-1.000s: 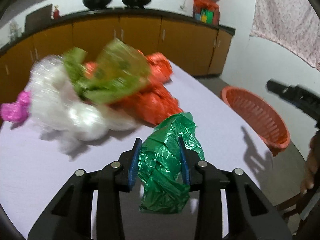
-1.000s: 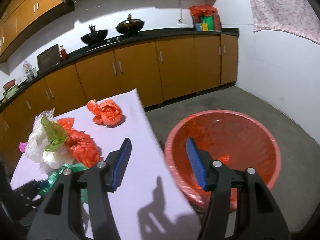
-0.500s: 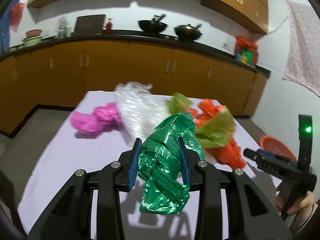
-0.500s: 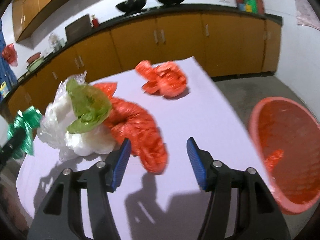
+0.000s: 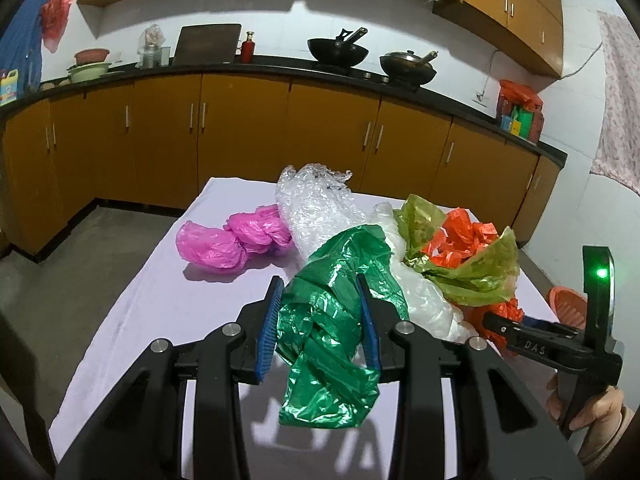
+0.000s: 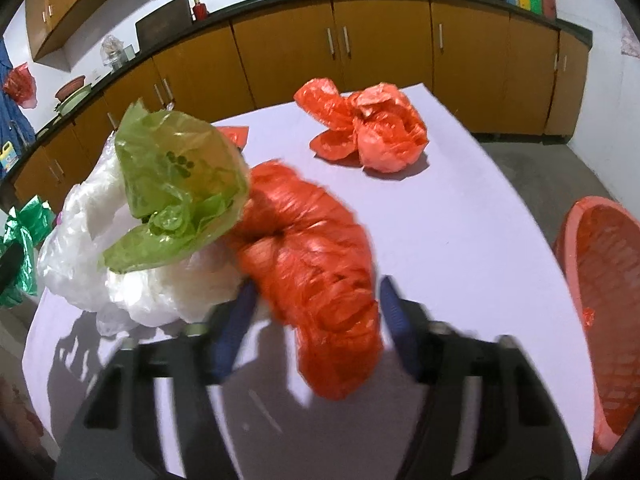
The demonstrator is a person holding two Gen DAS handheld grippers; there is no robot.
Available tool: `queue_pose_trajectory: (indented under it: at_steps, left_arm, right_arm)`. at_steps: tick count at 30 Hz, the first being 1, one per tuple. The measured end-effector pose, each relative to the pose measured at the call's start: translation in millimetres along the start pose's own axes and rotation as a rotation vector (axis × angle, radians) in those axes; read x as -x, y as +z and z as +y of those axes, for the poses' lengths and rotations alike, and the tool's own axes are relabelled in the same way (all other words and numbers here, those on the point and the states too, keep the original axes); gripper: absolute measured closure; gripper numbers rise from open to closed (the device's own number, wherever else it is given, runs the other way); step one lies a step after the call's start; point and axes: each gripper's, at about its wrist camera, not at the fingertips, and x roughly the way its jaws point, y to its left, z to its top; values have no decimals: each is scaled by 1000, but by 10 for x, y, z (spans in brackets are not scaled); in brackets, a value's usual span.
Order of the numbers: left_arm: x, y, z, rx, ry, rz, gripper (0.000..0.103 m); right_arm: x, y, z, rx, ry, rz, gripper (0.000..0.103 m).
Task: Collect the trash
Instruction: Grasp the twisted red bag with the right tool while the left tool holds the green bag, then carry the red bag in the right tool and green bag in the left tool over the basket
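left gripper (image 5: 320,324): pressed onto the green bag (image 5: 332,320), bag pinched mid-body, tail hanging loose below the pads, held above the table (image 5: 160,312).
right gripper (image 6: 316,328): spread, the red bag (image 6: 312,264) framed between the pads; contact cannot be told, view is blurred.
red bag location: on the table, touching the white plastic wad (image 6: 132,276); olive-green film (image 6: 176,184) sits on top of that wad.
basket (image 6: 604,288): beside the table's right edge, lower than the top.
handling: thin film judged very light, soft, slippery, no fragility; neighbouring pieces likely dragged along.
grasp point: the thickest bunched fold is preferred, not a loose flap.
other trash: second red bag (image 6: 372,128) well apart at the far end; pink bag (image 5: 228,240) beside the bubble wrap (image 5: 316,208).
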Motion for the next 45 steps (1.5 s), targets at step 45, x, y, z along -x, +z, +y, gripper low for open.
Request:
queue_pose_trajectory:
  at_steps: [45]
  left_arm:
    - [218, -42, -1447, -77, -301, 22, 67]
  right_arm:
    - [1951, -375, -882, -181, -170, -321, 84]
